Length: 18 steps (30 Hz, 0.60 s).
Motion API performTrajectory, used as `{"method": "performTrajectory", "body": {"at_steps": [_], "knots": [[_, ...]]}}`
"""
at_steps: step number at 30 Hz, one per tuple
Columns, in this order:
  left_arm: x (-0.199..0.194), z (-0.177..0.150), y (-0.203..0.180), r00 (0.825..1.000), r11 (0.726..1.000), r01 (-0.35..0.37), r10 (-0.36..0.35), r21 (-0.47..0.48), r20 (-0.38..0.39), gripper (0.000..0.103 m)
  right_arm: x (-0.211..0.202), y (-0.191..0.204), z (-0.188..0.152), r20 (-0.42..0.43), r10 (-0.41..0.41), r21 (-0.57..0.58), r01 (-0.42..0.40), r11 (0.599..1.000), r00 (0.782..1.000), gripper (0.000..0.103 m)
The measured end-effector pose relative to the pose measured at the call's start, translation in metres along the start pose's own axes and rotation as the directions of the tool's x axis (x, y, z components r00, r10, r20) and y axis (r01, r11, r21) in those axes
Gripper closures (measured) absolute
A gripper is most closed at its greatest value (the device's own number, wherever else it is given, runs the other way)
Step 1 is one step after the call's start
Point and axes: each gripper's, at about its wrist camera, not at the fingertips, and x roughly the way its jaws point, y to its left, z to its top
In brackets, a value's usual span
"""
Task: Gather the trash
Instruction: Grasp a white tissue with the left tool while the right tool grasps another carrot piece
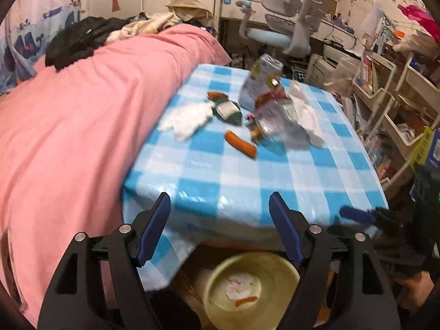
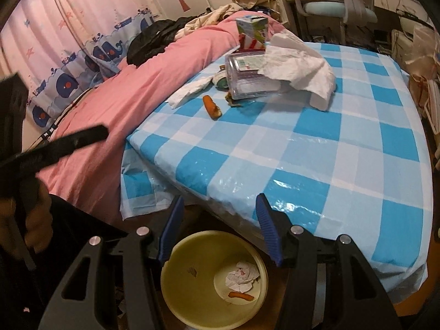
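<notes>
A yellow bin [image 1: 291,272] [image 2: 170,269] stands on the floor below the table's near edge, with a crumpled paper [image 2: 242,276] and a carrot piece [image 2: 241,296] inside. On the blue checked tablecloth [image 1: 247,181] lie another carrot piece [image 1: 240,143] [image 2: 211,106], a white tissue [image 1: 187,119], a green wrapper [image 1: 228,110], a clear plastic container [image 2: 247,82], a drink carton [image 2: 251,31] and a large white napkin [image 2: 299,66]. My left gripper [image 1: 220,200] hangs open above the bin and table edge, nothing between its fingers. My right gripper [image 2: 220,200] is open over the bin, also empty.
A bed with a pink cover [image 1: 82,110] runs along the table's left side, with dark clothes [image 1: 79,41] piled on it. A desk chair [image 1: 291,27] stands beyond the table. Crowded white shelves [image 1: 398,96] line the right. A hand [image 2: 35,220] holds the left gripper's handle.
</notes>
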Motion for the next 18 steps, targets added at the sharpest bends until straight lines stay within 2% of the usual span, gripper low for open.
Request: {"method": "performTrajectory", "body": {"at_steps": [8, 18], "knots": [[0.033, 0.042, 0.015, 0.999, 0.999, -0.044, 0.044, -0.007, 0.016, 0.03, 0.018, 0.02, 0.025, 0.013, 0.028, -0.064, -0.027, 0.998, 1.0, 0.05], [0.099, 0.091, 0.039, 0.996, 0.997, -0.078, 0.077, -0.024, -0.033, 0.029, 0.08, 0.027, 0.078, -0.007, 0.001, -0.097, -0.001, 0.995, 1.0, 0.05]]}}
